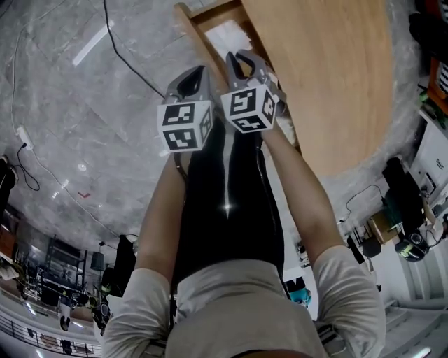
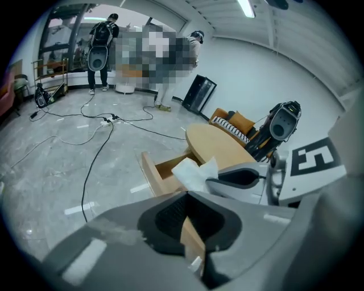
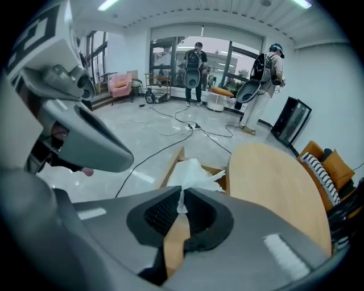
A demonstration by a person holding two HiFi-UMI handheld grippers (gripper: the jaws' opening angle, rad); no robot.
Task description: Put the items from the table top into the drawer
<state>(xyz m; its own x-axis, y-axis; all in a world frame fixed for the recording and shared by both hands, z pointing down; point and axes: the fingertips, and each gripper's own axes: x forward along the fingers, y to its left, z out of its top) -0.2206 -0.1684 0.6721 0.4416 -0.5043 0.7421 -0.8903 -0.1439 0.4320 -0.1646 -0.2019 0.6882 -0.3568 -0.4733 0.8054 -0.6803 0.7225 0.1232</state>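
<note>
A large open studio or test hall, not a home: polished grey stone floor [image 2: 45, 170] crossed by loose cables [image 3: 149, 157], a glazed front [image 3: 170, 54], ceiling strip lights [image 2: 246, 7], people wearing backpack rigs [image 3: 196, 62], a round wooden desk [image 3: 278, 182].

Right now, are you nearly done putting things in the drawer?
Nearly. Done: the round table top looks bare and the drawer is open. In hand: the right gripper seems to pinch a white tissue over the drawer; the left gripper is shut, empty. Left: let go, perhaps close the drawer.

Much of the drawer [image 1: 194, 38] is hidden.
</note>
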